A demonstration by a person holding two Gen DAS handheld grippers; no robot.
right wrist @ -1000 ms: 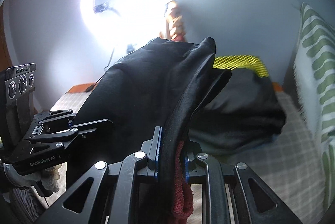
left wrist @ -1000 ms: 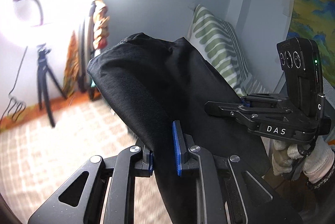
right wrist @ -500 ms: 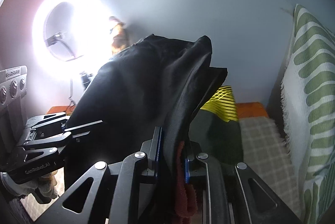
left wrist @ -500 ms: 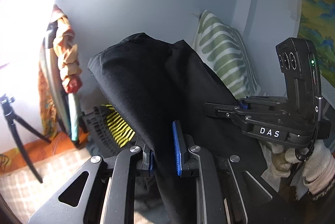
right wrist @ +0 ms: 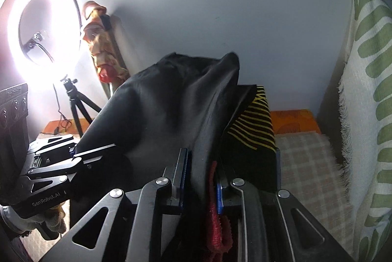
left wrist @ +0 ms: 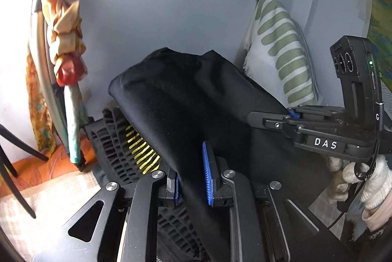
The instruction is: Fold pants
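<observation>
The black pants point(left wrist: 186, 100) hang bunched in the air between both grippers. My left gripper point(left wrist: 192, 181) is shut on a fold of the pants between its blue pads. My right gripper point(right wrist: 201, 178) is shut on another fold of the pants point(right wrist: 169, 115); a red fabric strip point(right wrist: 215, 220) hangs beside its right pad. The right gripper also shows in the left wrist view point(left wrist: 318, 129), held by a gloved hand. The left gripper shows in the right wrist view point(right wrist: 49, 164) at the left.
A black garment with yellow stripes point(right wrist: 252, 129) lies behind on the checked bed cover point(right wrist: 308, 164). A green-striped pillow point(left wrist: 281, 51) leans on the wall. A ring light on a tripod point(right wrist: 44, 26) stands left. Knotted orange cloth point(left wrist: 63, 24) hangs nearby.
Both grippers have swung to the right with the pants held between them. The ring light has left the left wrist view, and the yellow-striped garment has come closer.
</observation>
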